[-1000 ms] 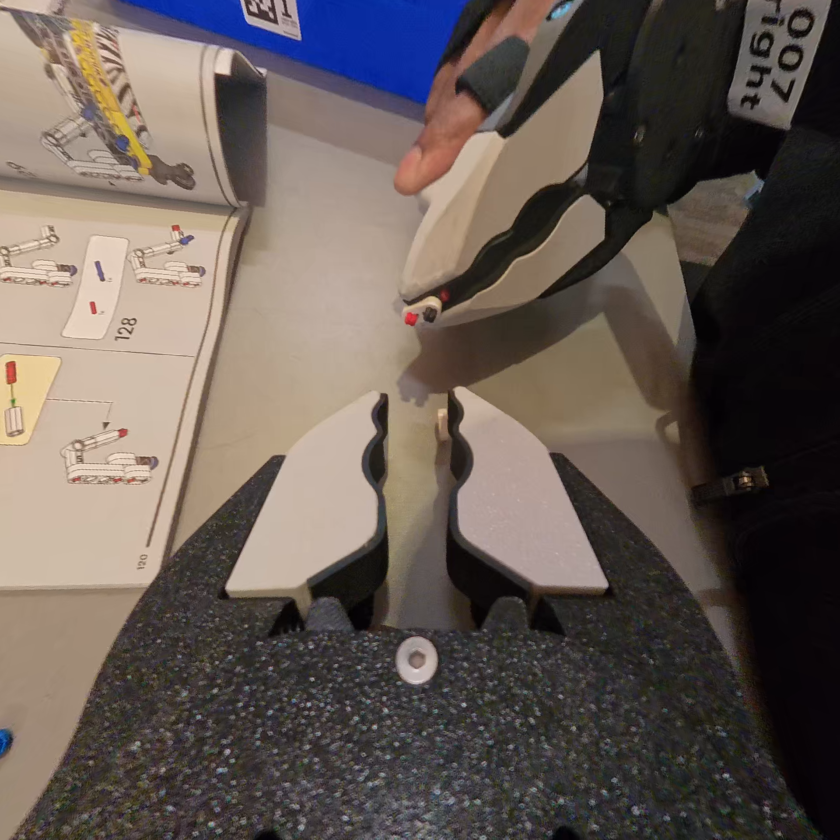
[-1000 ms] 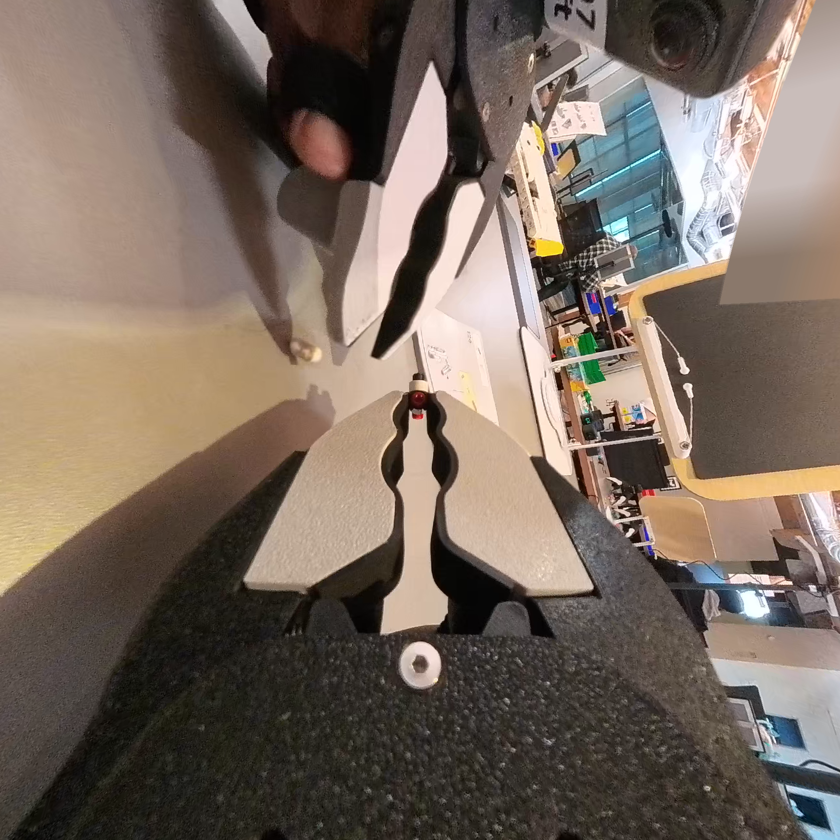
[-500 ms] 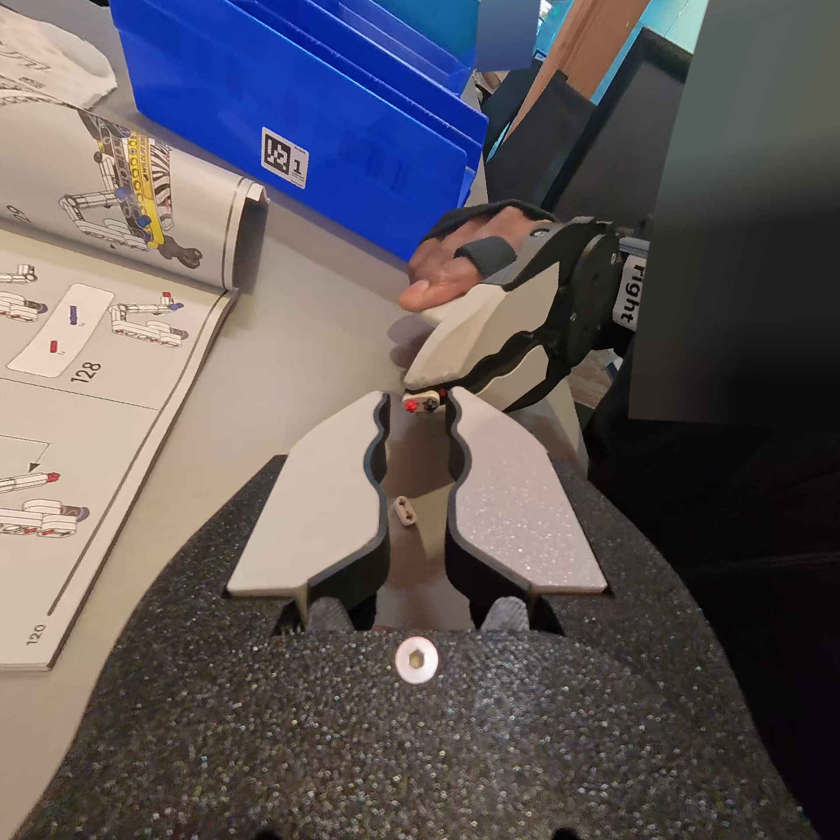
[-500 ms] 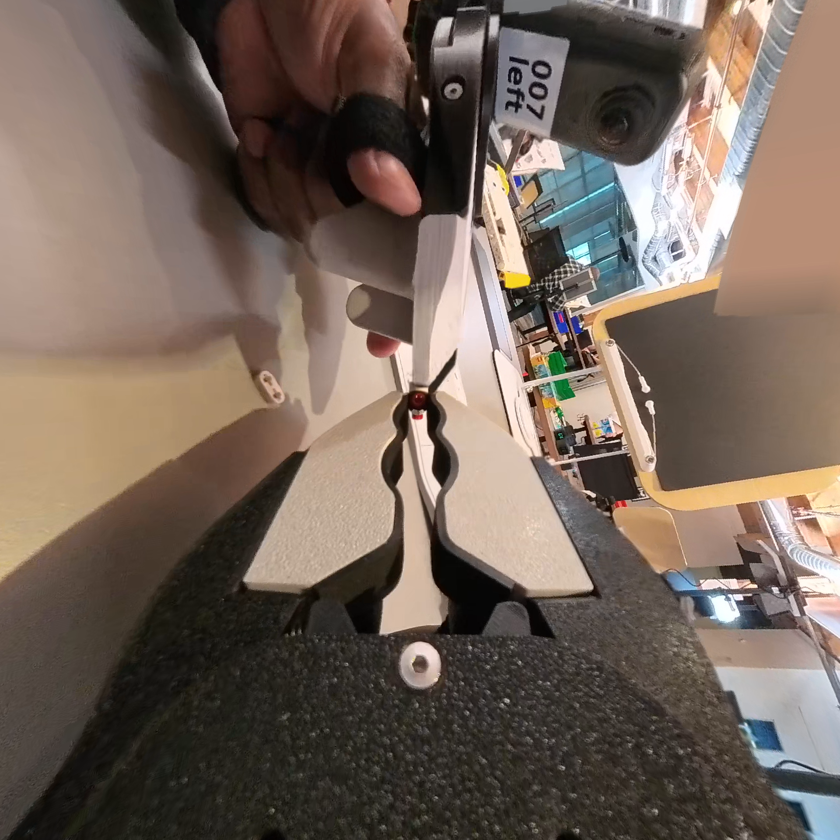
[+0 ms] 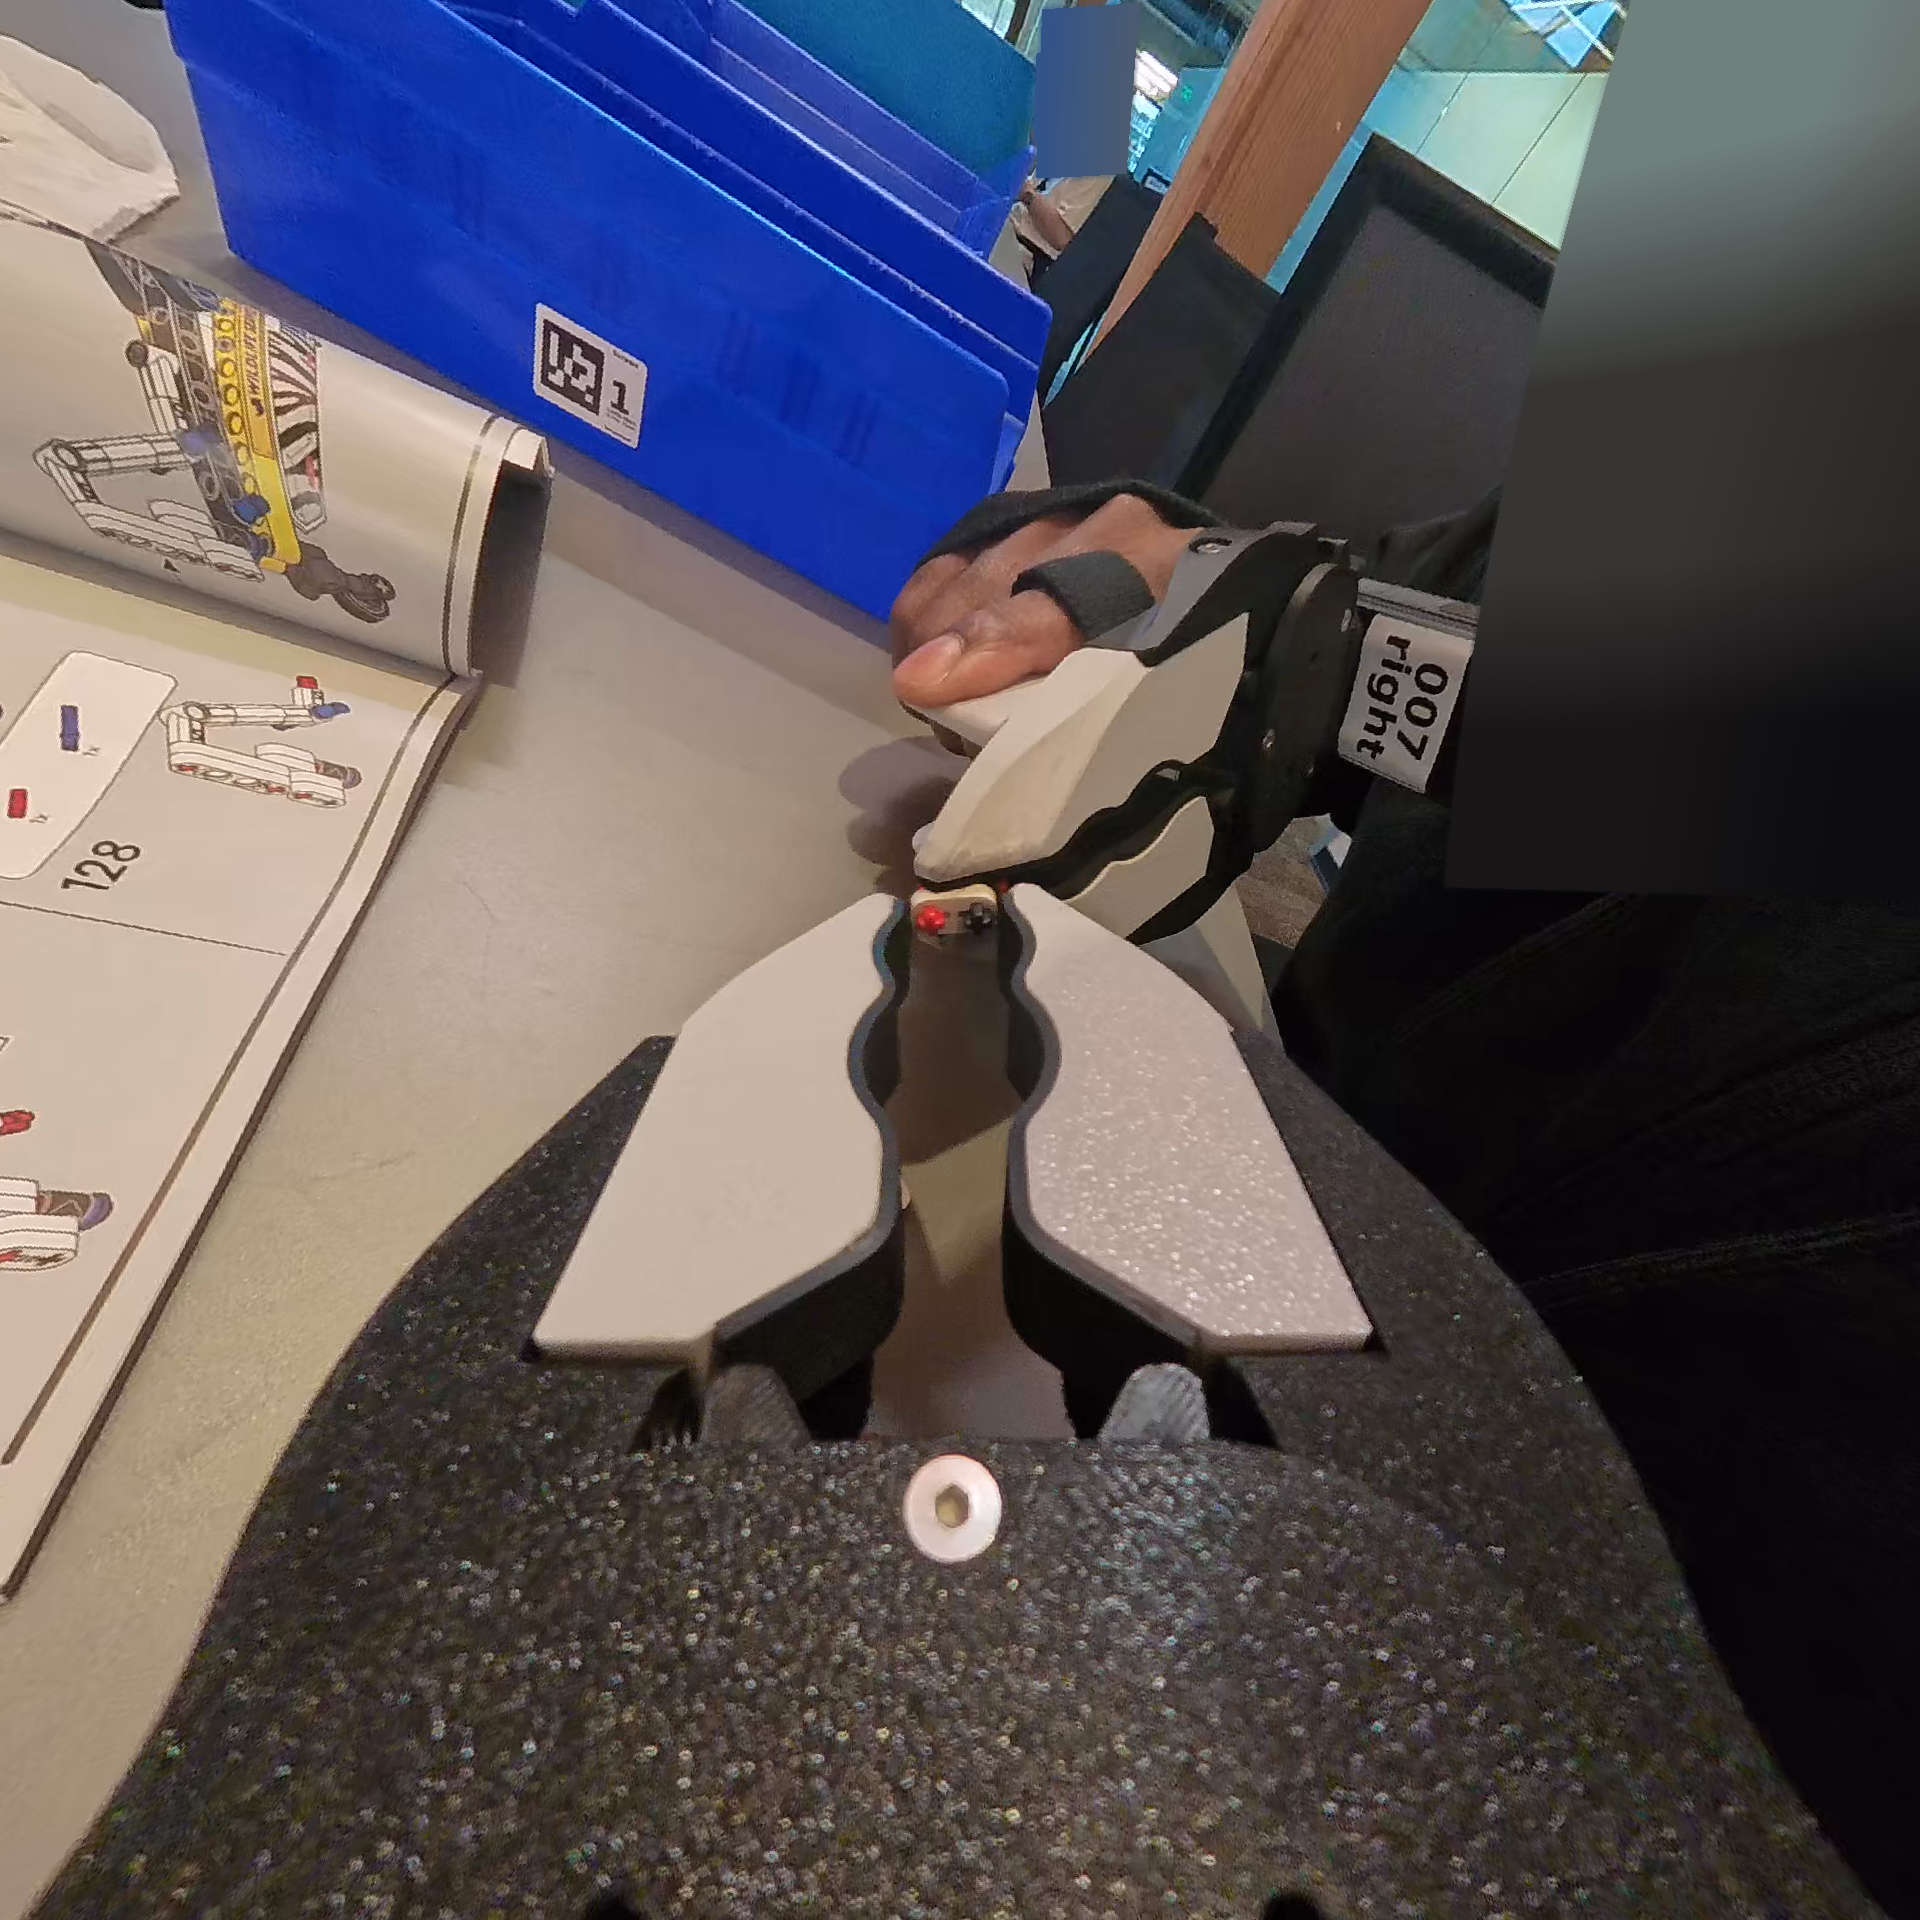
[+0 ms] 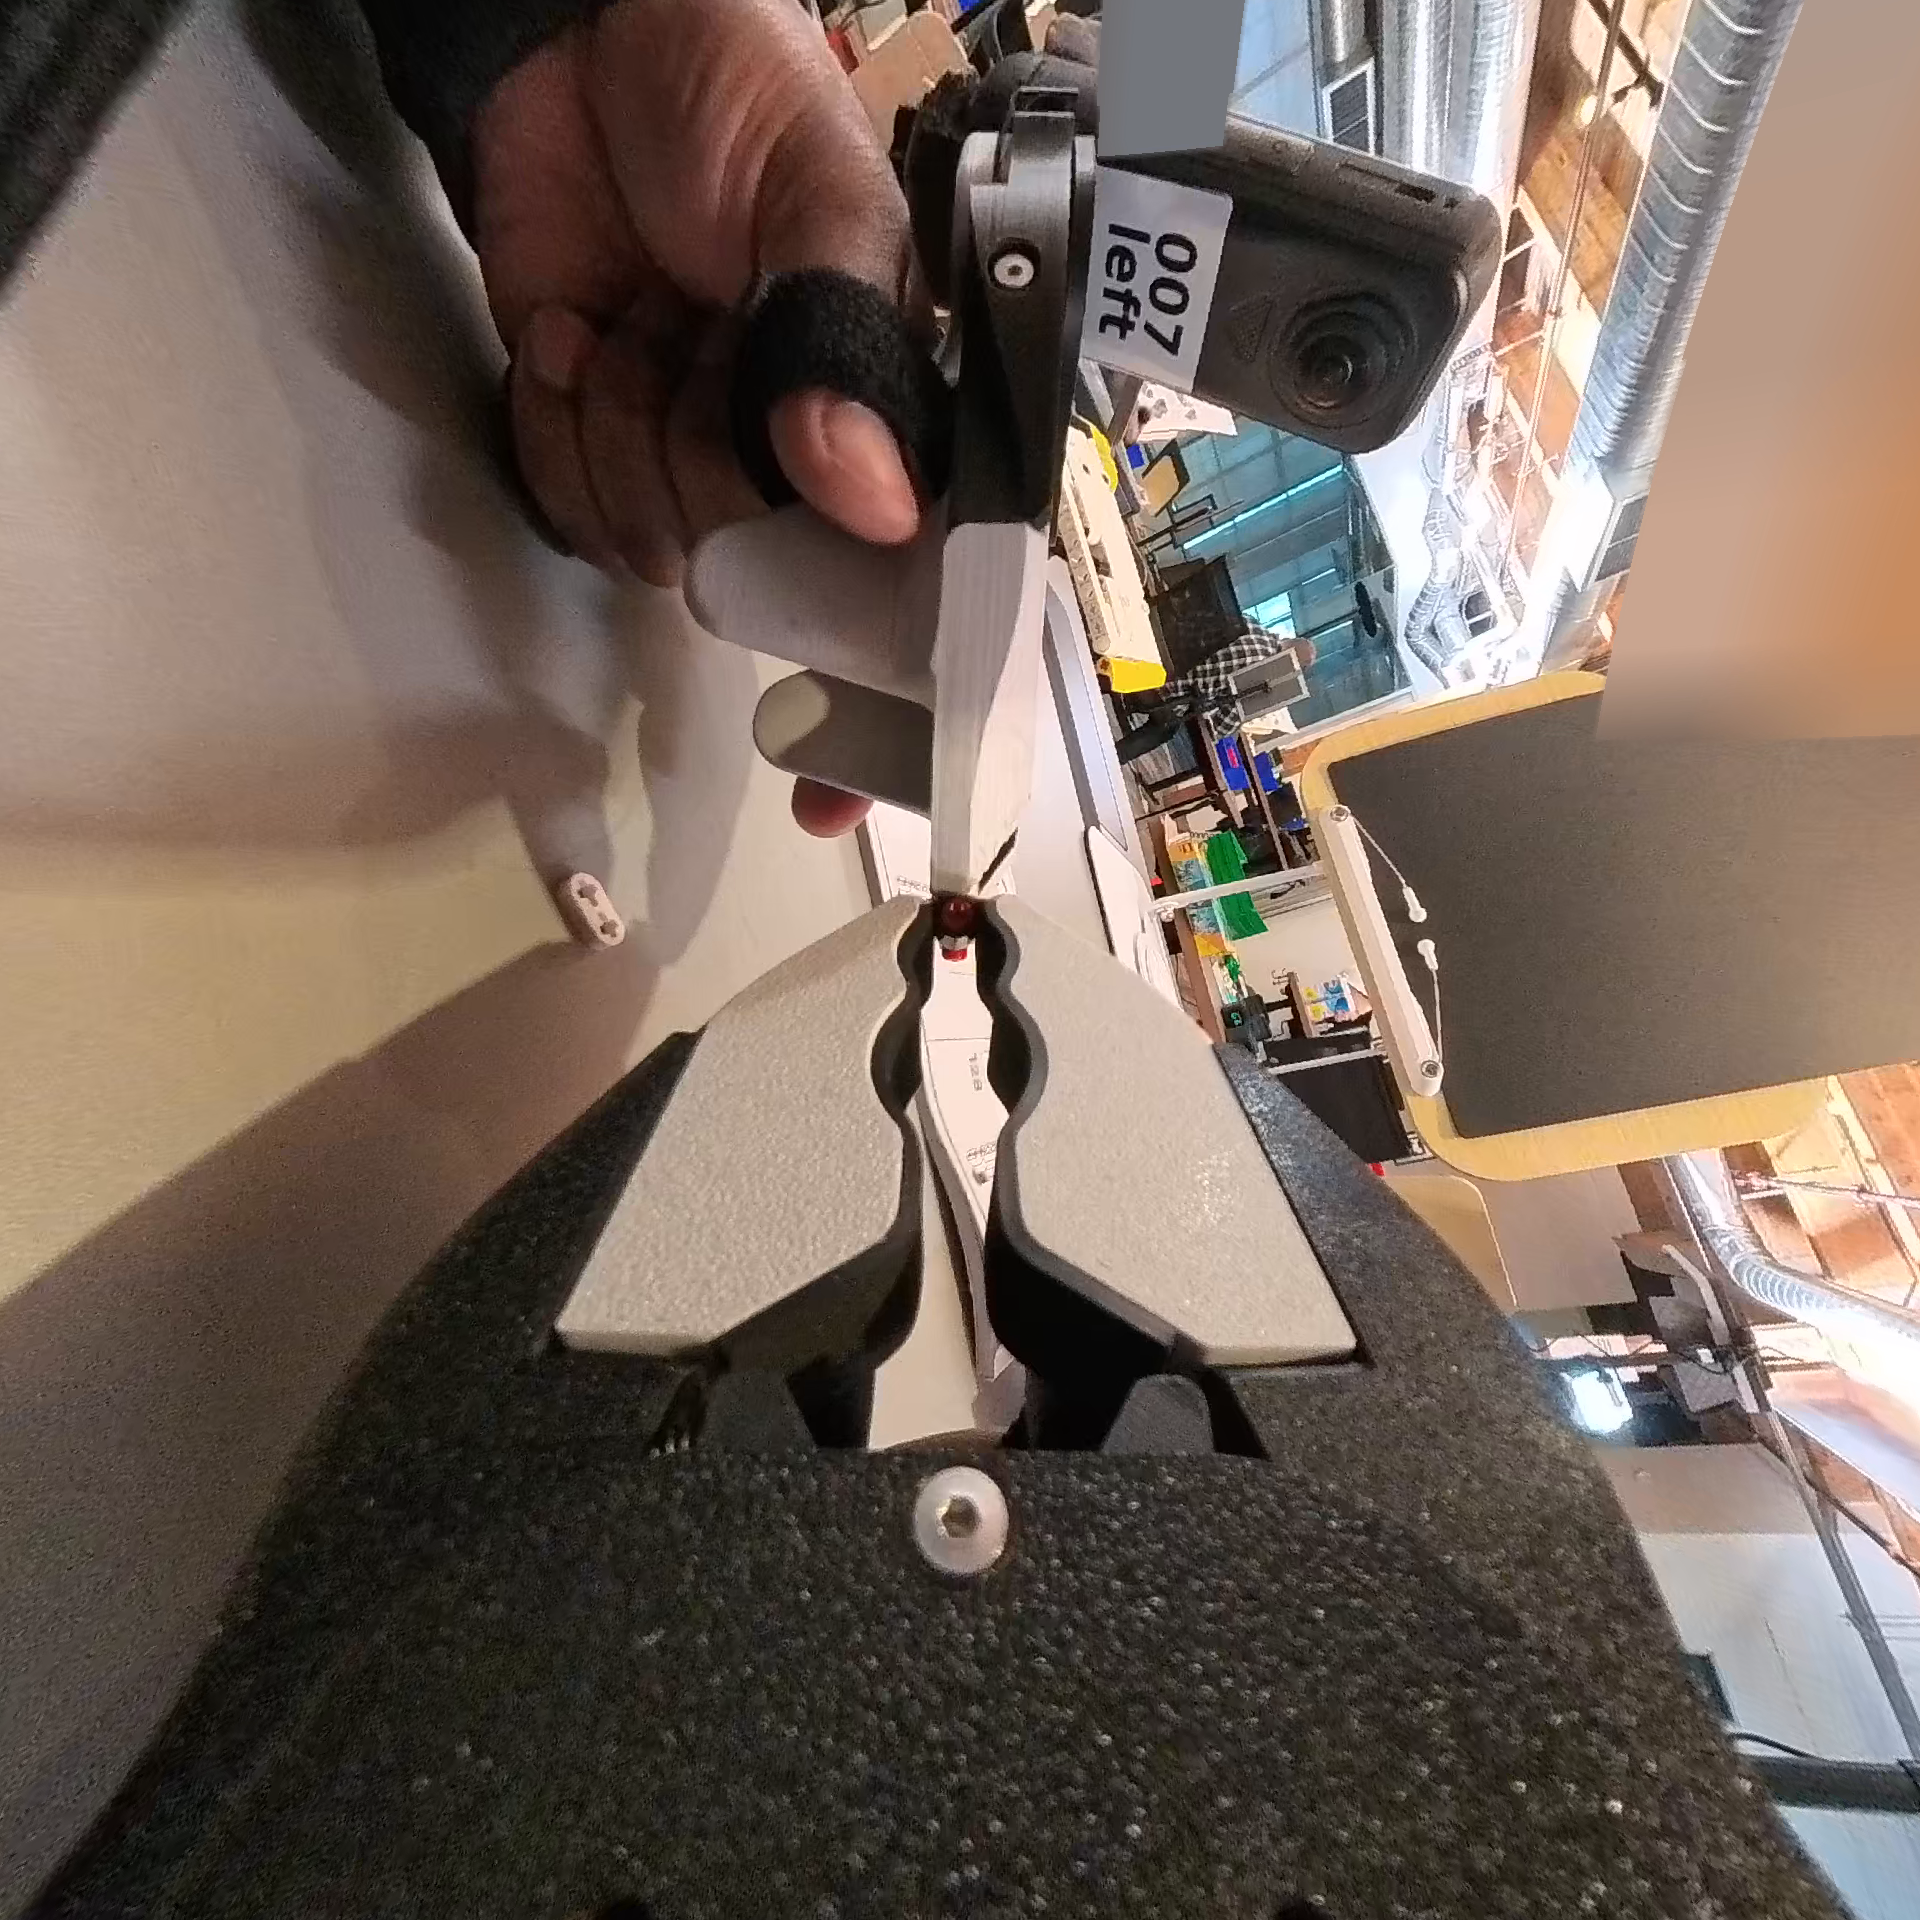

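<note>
A small white two-hole beam with a red pin and a black pin in it hangs above the grey table. My right gripper comes in from the upper right and is shut on it; in the right wrist view the red pin sits pinched between its tips. My left gripper has its two fingertips closed against the ends of the same beam. In the right wrist view it shows edge-on, pointing down onto the piece.
A second white two-hole beam lies loose on the table to the left. An open instruction booklet lies at the left. Blue bins stand behind it. A person's dark clothing fills the right side. Less than 4 cm separates the two grippers' tips.
My left gripper rose off the table and came up to the beam held by the right gripper. Its jaws then narrowed onto the beam's ends. The right gripper kept its hold.
</note>
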`<act>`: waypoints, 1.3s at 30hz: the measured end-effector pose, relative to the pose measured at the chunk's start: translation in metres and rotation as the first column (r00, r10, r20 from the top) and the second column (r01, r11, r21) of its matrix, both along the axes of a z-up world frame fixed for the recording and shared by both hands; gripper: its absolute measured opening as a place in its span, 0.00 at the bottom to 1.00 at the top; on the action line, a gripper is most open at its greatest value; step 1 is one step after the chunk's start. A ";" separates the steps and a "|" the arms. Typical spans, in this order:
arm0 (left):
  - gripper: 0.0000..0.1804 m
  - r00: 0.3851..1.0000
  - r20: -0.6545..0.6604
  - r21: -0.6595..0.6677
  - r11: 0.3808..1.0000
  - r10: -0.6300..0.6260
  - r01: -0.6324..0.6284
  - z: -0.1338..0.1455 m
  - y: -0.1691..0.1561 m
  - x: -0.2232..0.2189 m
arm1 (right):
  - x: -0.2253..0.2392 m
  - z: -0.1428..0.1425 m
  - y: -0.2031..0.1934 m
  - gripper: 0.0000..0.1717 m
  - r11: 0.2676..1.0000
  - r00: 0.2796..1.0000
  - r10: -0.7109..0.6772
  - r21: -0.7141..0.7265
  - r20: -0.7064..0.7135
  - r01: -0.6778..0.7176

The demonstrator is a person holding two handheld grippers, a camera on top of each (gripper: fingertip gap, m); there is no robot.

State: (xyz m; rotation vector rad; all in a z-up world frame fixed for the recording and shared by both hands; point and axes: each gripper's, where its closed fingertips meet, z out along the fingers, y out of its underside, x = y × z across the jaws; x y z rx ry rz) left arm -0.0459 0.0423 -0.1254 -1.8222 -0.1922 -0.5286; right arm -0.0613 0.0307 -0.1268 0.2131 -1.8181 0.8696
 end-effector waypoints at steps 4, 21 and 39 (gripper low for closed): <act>0.09 1.000 -0.004 0.014 1.000 -0.013 0.013 0.001 0.000 0.002 | 0.002 0.002 -0.002 0.04 1.000 1.000 0.022 -0.013 0.003 -0.022; 0.08 0.994 -0.113 0.026 1.000 -0.008 0.011 0.002 -0.006 0.005 | 0.003 0.003 -0.002 0.04 1.000 1.000 0.023 0.018 -0.021 -0.022; 0.00 0.991 -0.118 0.037 0.998 0.060 -0.056 0.006 -0.026 -0.019 | -0.010 -0.005 0.028 0.04 0.996 0.997 -0.077 0.040 -0.016 0.078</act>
